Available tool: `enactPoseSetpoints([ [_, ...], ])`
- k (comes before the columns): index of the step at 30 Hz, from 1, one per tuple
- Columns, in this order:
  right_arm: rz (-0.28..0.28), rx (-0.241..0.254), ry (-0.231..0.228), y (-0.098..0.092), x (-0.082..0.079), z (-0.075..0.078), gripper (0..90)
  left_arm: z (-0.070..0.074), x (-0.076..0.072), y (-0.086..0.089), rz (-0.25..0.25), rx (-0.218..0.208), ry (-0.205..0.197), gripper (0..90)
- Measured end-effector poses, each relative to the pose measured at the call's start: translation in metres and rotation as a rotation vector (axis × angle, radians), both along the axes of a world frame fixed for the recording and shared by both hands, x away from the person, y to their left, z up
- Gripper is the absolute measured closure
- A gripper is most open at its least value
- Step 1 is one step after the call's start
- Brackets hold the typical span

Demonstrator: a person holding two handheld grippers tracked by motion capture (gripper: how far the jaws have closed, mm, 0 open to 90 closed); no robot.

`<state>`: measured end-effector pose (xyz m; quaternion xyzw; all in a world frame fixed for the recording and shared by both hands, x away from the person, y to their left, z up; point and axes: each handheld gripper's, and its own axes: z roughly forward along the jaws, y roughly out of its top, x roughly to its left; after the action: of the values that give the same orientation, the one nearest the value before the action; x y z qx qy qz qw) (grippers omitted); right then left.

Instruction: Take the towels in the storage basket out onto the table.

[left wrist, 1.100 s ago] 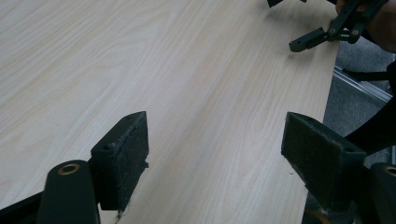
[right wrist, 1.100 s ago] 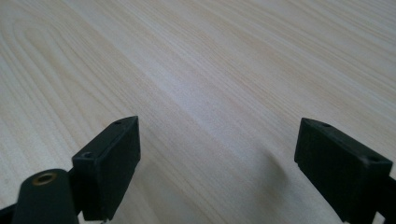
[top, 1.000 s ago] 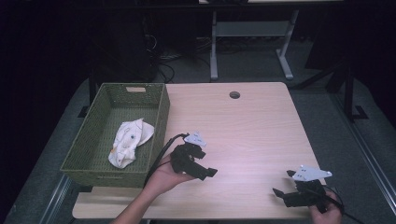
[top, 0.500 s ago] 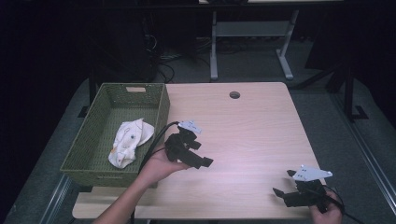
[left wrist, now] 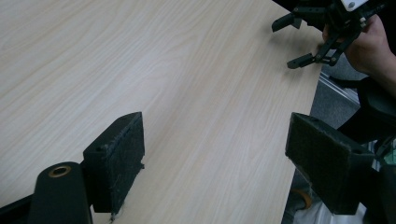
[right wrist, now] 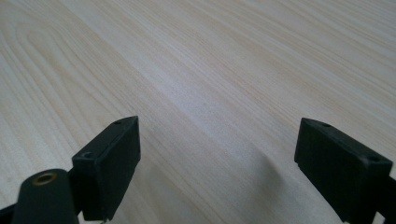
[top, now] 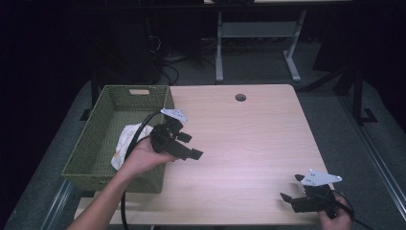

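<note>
A pale wooden desk (top: pixel 268 139) has a round cable hole (top: pixel 240 97) near its far edge. Beyond that far edge a grey metal frame (top: pixel 253 33) stands on the dark floor, with tangled cables (top: pixel 182 62) beside it.

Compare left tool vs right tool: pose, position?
The left tool is raised beside the basket, near the cloth; the right tool sits low at the table's near right corner. The left points right, the right points left. Both are open and empty.
</note>
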<state>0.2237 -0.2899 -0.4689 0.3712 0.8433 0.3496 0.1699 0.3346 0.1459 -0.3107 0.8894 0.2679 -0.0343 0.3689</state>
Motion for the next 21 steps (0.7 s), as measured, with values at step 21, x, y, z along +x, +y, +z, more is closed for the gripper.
enactPoseSetpoints([
  [21, -0.005, -0.001, 0.009, 0.0, 0.0, -0.001, 14.0, 0.006, 0.022, 0.072, 0.11, -0.009, 0.025, 19.1],
])
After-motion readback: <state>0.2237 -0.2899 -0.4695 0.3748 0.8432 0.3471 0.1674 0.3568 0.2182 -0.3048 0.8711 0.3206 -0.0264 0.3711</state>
